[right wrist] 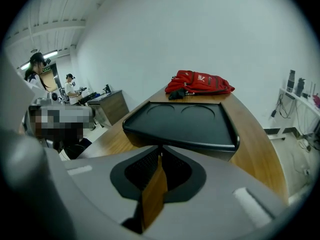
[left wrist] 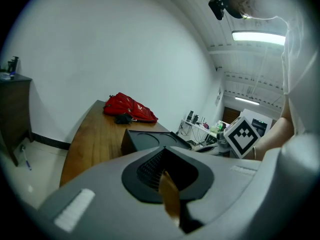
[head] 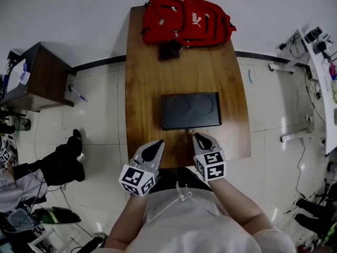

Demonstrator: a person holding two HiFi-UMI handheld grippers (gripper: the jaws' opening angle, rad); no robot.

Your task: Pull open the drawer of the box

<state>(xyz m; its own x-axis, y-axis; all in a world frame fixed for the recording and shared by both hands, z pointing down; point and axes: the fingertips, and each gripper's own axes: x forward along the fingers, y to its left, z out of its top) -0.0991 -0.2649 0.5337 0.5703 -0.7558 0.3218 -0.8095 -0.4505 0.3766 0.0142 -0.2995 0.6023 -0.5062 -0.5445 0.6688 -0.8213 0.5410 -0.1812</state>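
A flat black box [head: 190, 110] with two round hollows in its lid lies mid-table; its drawer looks closed. A small pull [head: 190, 131] sticks out of the box's near face. My right gripper [head: 197, 136] is shut, its tips at that pull. In the right gripper view the box [right wrist: 190, 121] fills the middle, and a thin sliver of the pull [right wrist: 160, 151] runs into the tips of the right gripper [right wrist: 160, 156]. My left gripper [head: 156, 146] is shut on nothing, apart from the box at its near left. The left gripper view shows the box [left wrist: 150, 140] beyond the left gripper [left wrist: 165, 176].
A red backpack [head: 187, 21] with a dark item [head: 169, 49] beside it lies at the table's [head: 142, 88] far end. A brown cabinet [head: 34, 78] stands on the left. Desks with cables stand at the right [head: 318, 83]. A seated person [head: 31, 167] is at the lower left.
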